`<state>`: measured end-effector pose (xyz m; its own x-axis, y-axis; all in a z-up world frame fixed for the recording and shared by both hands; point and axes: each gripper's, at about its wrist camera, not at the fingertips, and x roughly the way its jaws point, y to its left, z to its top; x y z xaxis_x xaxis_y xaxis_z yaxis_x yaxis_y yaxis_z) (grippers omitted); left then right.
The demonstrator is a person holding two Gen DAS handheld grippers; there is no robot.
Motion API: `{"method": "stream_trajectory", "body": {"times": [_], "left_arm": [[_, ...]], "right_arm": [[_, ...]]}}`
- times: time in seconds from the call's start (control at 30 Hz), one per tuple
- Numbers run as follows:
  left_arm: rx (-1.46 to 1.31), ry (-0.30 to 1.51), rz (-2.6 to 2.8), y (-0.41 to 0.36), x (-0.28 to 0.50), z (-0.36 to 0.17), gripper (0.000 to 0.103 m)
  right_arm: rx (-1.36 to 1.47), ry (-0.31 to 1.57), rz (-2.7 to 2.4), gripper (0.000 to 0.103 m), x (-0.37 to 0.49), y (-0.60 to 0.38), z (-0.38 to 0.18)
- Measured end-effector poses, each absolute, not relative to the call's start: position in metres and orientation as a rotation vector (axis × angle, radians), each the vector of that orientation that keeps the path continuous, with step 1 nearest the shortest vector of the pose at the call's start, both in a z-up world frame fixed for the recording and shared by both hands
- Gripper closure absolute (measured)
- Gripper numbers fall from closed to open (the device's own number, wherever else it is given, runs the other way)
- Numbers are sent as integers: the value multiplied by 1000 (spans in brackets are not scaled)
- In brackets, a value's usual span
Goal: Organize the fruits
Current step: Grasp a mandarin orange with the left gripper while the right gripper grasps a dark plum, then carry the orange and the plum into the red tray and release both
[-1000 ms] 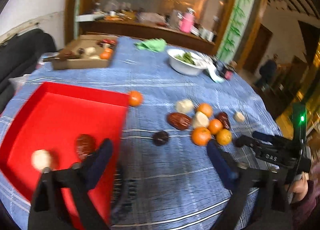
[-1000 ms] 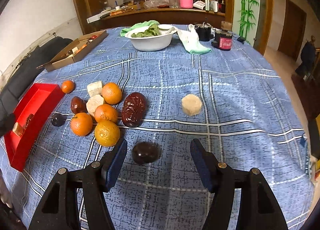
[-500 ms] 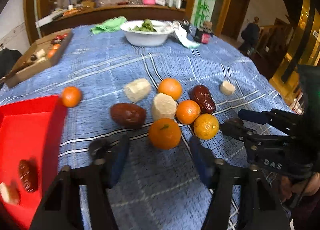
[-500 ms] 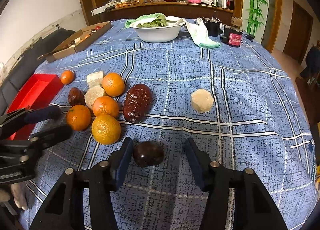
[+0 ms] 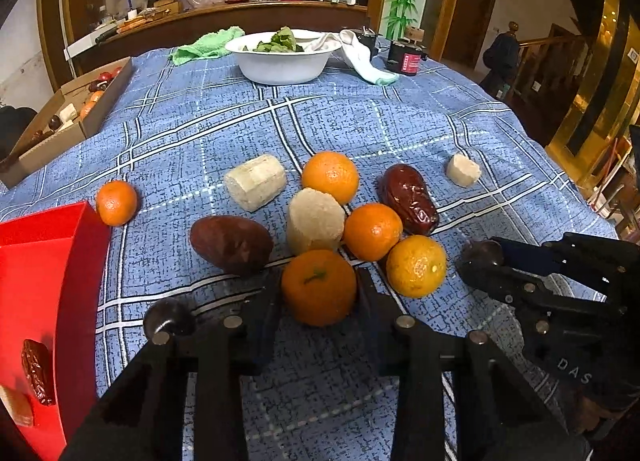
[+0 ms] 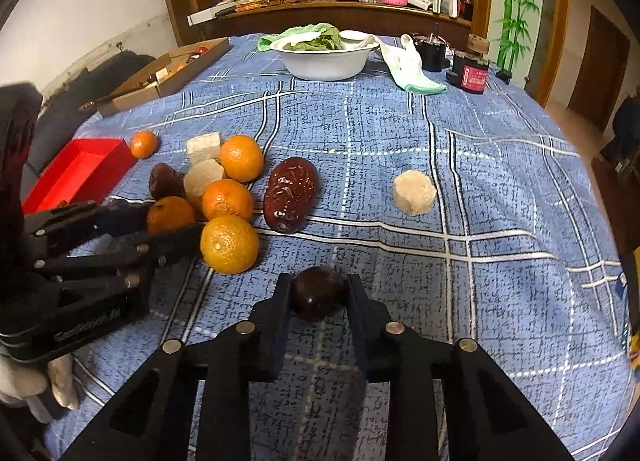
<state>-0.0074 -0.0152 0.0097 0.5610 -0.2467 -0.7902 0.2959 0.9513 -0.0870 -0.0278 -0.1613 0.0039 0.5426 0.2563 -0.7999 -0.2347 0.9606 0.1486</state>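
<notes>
My left gripper [image 5: 318,281] has its jaws closing on the nearest orange [image 5: 319,297] of a fruit cluster, and both pads touch its sides. In the right wrist view that gripper [image 6: 172,219] shows at the left with the same orange [image 6: 168,215] between its fingers. My right gripper [image 6: 318,289] is shut on a dark round fruit [image 6: 318,299] resting on the blue checked cloth [image 6: 480,301]. More oranges [image 5: 372,231], wrinkled red dates [image 5: 410,199] and pale chunks [image 5: 316,221] lie just beyond. The red tray [image 5: 68,261] at the left holds a date [image 5: 38,371].
A second dark round fruit [image 5: 168,317] lies beside my left finger. One lone orange [image 5: 116,203] sits by the tray's corner, and a pale chunk [image 6: 414,193] lies apart at the right. A white bowl [image 5: 282,65], a cardboard box [image 5: 80,129] and a jar [image 6: 468,75] stand farther back.
My left gripper swung from over the red tray to the fruit cluster and closed around the nearest orange. The right gripper stayed put and closed on the dark round fruit.
</notes>
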Motion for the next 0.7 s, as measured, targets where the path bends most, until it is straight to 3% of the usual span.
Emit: {"method": "stream_trajectory", "body": {"times": [0.37, 0.7], "left_arm": [[-127, 844, -273, 47, -46, 46, 69], [-280, 726, 51, 199, -101, 70, 69]], "right_arm": [[146, 921, 365, 76, -52, -162, 19], [57, 845, 535, 76, -80, -82, 68]]}}
